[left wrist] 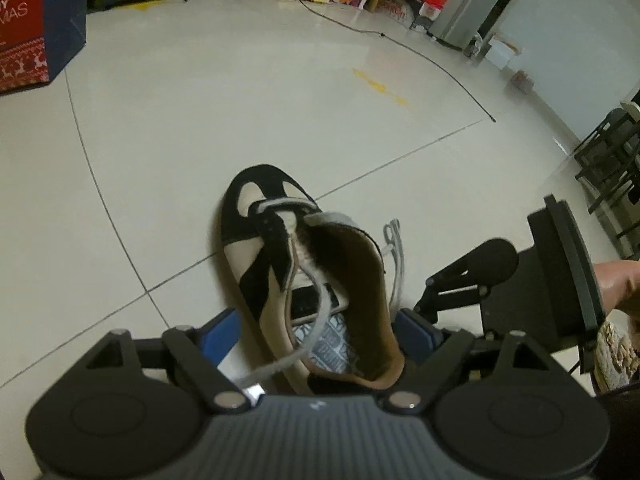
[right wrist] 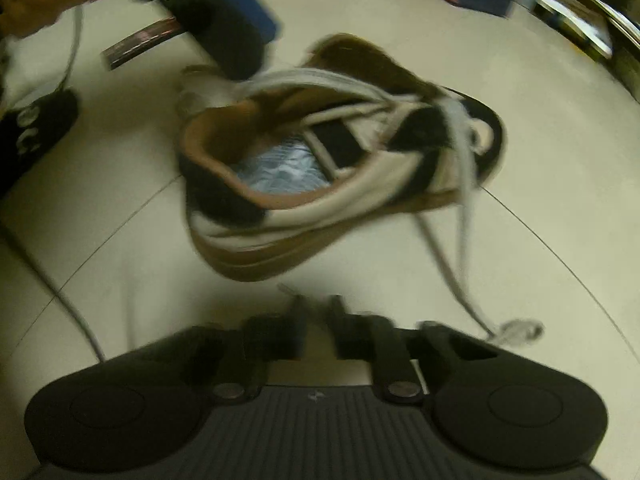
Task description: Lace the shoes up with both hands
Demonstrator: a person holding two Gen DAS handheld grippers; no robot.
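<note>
While the left gripper [left wrist: 320, 332] straddles the shoe [left wrist: 304, 264], the right gripper [right wrist: 316, 312] is closed.

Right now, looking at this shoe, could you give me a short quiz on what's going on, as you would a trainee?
1. True or false: the shoe sits on a table.
2. The left fingers are: A) closed tight together; B) spread wide, one either side of the shoe's heel; C) out of sight.
3. Fill in: the loose end of the grey lace lies on the ___.

Key: 1 false, it is on the tiled floor. 2 B. 3 floor.
</note>
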